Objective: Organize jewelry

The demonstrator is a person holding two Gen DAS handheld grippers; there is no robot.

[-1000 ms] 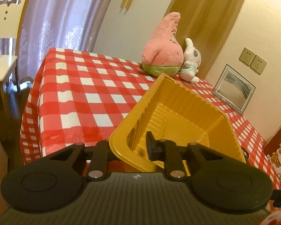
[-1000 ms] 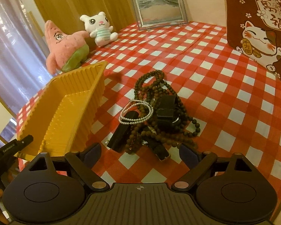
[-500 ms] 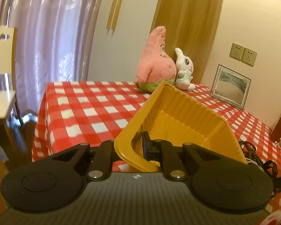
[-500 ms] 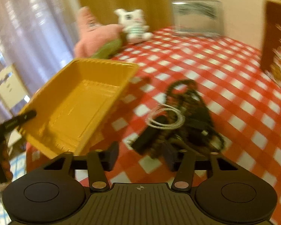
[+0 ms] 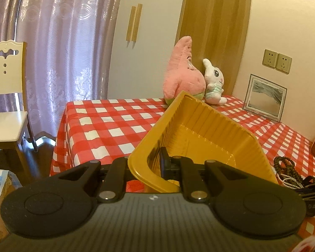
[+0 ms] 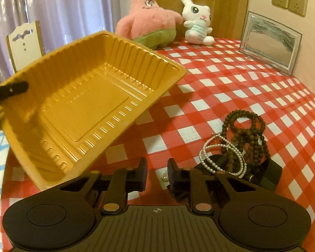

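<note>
A yellow plastic tray (image 6: 79,105) is held tilted above the near-left part of the bench (image 6: 231,79), which is covered with a red-and-white checked cloth. The tray's near rim is clamped between the fingers of the left gripper (image 5: 146,163), one finger outside the wall and the other inside. Nothing is seen lying in the tray. The right gripper (image 6: 157,173) is held low over the cloth, its fingers close together with a narrow gap between them and nothing gripped. Just to the right of these fingers, a heap of jewelry is seen on the cloth: a dark wooden bead strand (image 6: 248,130), a white pearl strand (image 6: 222,157) looped across it, and a black strap piece (image 6: 268,173) beneath. A pink star plush (image 6: 149,19), a white bunny plush (image 6: 196,21) and a framed picture (image 6: 269,42) are set along the far side.
</note>
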